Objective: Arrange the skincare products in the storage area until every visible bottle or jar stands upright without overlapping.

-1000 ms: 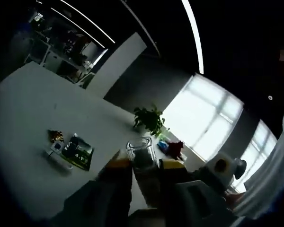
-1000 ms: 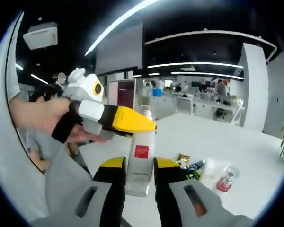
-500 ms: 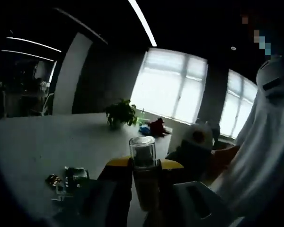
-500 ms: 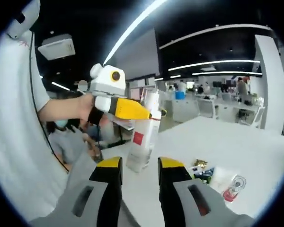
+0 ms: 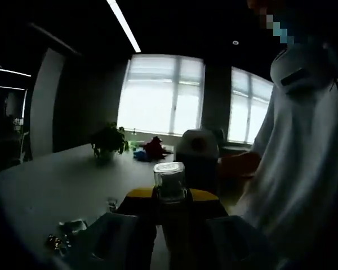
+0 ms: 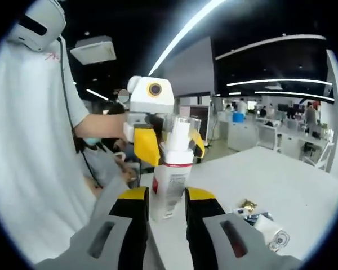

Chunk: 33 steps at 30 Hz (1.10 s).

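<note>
Right gripper view, centre frame: we've got the left gripper clamping the white bottle by its clear cap while our right gripper sits open around its base, so it could slip or pop loose.

Bright windows back a dim office; a potted plant stands on the white counter, ceiling light strips overhead.

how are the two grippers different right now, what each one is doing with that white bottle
The left gripper is shut on the clear cap at the top of the white bottle, while the right gripper sits lower, its jaws to either side of the bottle's base. The left gripper reaches in from the person's side and faces the right gripper's camera; the right gripper points forward from below. Both have yellow-tipped jaws and meet at the same bottle above the white table.
</note>
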{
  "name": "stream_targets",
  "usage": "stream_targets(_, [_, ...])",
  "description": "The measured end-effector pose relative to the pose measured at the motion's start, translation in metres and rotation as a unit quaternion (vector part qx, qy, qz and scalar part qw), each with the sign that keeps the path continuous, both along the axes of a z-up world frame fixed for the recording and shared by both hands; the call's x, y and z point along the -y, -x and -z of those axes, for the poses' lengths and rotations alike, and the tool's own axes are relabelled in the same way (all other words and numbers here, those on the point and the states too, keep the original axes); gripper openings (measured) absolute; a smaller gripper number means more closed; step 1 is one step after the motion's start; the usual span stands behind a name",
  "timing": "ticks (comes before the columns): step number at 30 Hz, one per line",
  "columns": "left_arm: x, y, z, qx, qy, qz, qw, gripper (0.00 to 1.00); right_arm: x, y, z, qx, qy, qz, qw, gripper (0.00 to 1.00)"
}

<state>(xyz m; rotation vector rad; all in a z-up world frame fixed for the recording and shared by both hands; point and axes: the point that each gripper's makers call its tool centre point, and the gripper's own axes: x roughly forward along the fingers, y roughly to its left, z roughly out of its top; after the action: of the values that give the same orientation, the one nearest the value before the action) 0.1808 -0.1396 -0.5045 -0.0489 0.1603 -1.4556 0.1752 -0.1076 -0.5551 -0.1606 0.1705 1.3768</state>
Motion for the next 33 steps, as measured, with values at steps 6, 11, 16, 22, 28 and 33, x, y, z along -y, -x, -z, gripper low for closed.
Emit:
stream_targets(6, [0.002, 0.007, 0.006, 0.003, -0.004, 0.016, 0.9999, 0.15, 0.004, 0.004, 0.006, 0.000, 0.003, -0.009, 1.0000, 0.21])
stream_targets(11, [0.000, 0.007, 0.011, 0.006, -0.014, 0.019, 0.9997, 0.15, 0.007, 0.003, 0.007, 0.004, 0.007, -0.003, 1.0000, 0.19])
stream_targets(16, [0.001, 0.008, 0.019, 0.013, -0.031, 0.021, 0.9992, 0.15, 0.009, 0.002, 0.014, 0.013, 0.021, -0.001, 0.9997, 0.18])
stream_targets(22, [0.002, 0.006, 0.035, 0.012, -0.066, 0.005, 0.9978, 0.15, 0.013, 0.000, 0.030, 0.020, 0.045, 0.006, 0.9988, 0.18])
stream_targets(28, [0.003, 0.006, 0.052, 0.012, -0.102, -0.001, 0.9947, 0.15, 0.015, 0.001, 0.046, 0.012, 0.059, 0.006, 0.9981, 0.18])
stream_targets(33, [0.005, 0.009, 0.057, 0.017, -0.123, -0.007, 0.9923, 0.15, 0.017, 0.000, 0.053, 0.008, 0.059, 0.007, 0.9982, 0.18])
